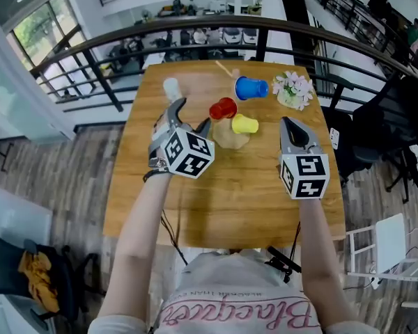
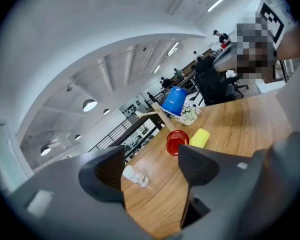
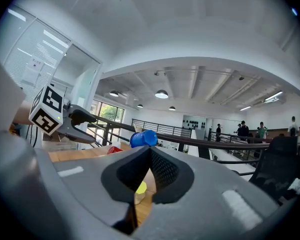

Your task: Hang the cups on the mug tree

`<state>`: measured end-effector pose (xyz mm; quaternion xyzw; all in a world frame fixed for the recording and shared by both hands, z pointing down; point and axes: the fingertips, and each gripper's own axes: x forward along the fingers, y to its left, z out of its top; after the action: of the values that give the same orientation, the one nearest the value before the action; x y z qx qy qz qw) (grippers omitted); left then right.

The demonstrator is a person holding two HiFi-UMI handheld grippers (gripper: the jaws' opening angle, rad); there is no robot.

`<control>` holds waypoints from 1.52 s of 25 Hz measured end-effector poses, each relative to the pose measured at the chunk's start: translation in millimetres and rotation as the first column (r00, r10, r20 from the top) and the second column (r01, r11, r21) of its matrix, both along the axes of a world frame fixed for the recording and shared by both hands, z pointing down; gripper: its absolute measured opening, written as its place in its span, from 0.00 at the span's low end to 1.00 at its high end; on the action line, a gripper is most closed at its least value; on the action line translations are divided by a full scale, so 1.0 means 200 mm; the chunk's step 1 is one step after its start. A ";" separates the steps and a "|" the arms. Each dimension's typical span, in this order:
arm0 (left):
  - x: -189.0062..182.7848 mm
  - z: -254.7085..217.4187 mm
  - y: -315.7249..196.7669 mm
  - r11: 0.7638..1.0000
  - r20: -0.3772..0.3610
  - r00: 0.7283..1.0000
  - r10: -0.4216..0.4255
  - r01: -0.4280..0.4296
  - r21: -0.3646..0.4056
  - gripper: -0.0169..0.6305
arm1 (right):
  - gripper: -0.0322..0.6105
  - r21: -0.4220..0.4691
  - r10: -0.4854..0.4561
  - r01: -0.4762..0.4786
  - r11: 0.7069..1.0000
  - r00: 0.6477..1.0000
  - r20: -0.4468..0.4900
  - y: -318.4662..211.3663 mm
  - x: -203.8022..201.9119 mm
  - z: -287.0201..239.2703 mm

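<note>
Table [image 1: 195,207]: wooden, with railing beyond its far edge. All task items sit on the far half.

Mug tree [image 1: 230,139]: centre of table, round wooden base, upright stem. One bare peg [image 1: 225,68] angles out toward the far side.

Progress, as judged: three cups look hung, one is left.
- Blue cup [image 1: 250,88]: highest on the tree, on the far right peg. It is tipped over, with its long axis roughly left-right and near level.
- Red cup [image 1: 223,108]: lower, on the left side of the stem, with its open rim turned up and toward the near left.
- Yellow cup [image 1: 244,124]: lower, on the right side just beside the red one, with its long axis roughly left-right. Its peg contact is not clearly visible, so I read it as hung rather than confirm it.
- Clear cup [image 1: 171,88]: not hung. It lies on its side on the table at far left, well apart from the tree. Its long axis is flat on the wood, running roughly near-far. I cannot tell which end is the mouth.

Flowers [image 1: 293,89]: far right, not part of the job.

Left gripper [image 1: 192,117]: near left of the tree, rolled over, jaws spread wide with nothing between the pads. Its own view looks past them to the clear cup lying beyond.

Right gripper [image 1: 289,125]: near right of the tree, held level, jaws pressed together and empty.

Remaining, as judged: pick up the clear cup and hang it on the free peg.
</note>
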<state>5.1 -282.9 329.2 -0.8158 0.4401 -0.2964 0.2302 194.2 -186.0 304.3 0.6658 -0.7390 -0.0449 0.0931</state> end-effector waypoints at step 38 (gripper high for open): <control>-0.34 -0.45 0.36 0.992 -0.680 0.729 0.077 0.015 0.128 0.05 | 0.05 0.166 -0.134 0.134 0.977 0.991 -0.012 0.22 0.04 -0.28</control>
<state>-61.9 -210.7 239.2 -0.8586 0.4979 0.0562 0.1078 201.9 -141.9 247.8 0.6199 -0.7757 -0.1128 0.0343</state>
